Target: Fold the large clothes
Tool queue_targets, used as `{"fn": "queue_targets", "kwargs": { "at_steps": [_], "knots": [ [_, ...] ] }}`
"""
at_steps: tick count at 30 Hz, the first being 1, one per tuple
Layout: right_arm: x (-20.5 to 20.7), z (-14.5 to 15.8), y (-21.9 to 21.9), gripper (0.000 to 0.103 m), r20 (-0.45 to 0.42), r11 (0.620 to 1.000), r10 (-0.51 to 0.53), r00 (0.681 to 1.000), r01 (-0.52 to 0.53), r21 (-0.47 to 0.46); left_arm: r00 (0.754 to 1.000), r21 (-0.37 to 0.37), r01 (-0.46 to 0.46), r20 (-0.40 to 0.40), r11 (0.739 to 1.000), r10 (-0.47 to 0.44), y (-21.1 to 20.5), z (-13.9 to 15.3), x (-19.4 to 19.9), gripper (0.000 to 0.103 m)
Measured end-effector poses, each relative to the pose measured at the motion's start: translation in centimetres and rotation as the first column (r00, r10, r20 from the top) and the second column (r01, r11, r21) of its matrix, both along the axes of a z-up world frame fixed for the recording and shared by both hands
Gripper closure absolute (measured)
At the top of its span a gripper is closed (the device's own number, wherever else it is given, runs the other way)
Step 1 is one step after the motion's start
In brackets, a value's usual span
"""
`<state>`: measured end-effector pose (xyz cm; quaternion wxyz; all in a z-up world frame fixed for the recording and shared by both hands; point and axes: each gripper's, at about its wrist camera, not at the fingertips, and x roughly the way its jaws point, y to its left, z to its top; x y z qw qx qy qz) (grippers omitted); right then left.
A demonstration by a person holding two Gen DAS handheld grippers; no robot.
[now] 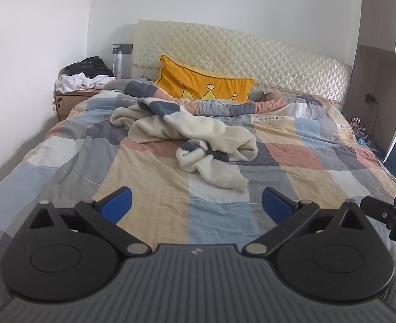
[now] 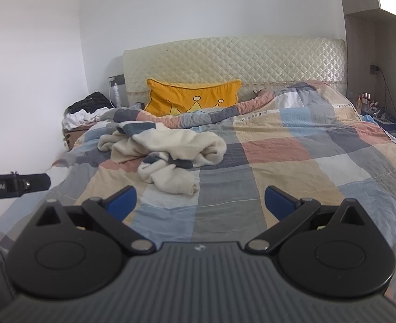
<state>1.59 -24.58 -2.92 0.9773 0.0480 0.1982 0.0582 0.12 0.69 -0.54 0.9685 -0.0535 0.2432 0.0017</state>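
A cream fleece garment [image 1: 198,137] [image 2: 168,148] with dark blue-grey patches lies crumpled in the middle of the bed, one sleeve trailing toward me. My left gripper [image 1: 196,207] hovers open above the near part of the quilt, short of the garment, with nothing between its blue fingers [image 1: 117,206]. My right gripper [image 2: 200,204] is open too, holding nothing, a little to the right of the garment's near sleeve. Each gripper's body shows at the edge of the other's view: the right gripper's body [image 1: 386,212] and the left gripper's body [image 2: 17,185].
The bed carries a patchwork quilt [image 1: 305,156] in blue, peach, grey and tan. A yellow crown cushion [image 1: 203,84] leans on the quilted headboard [image 1: 251,53]. A nightstand [image 1: 71,98] with piled clothes stands far left. Shelving [image 2: 372,67] and cables are at right.
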Motion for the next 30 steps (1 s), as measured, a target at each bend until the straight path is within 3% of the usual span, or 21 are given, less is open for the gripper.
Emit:
{"fn": "queue_targets", "kwargs": {
  "at_steps": [30],
  "knots": [
    [1.9,-1.0,-0.3,0.0,-0.03,1.0,0.006,1.0,-0.005,0.024,1.0,-0.029,0.027,-0.015,0.999,-0.027,-0.1,-1.3,1.9,0.0]
  ]
}}
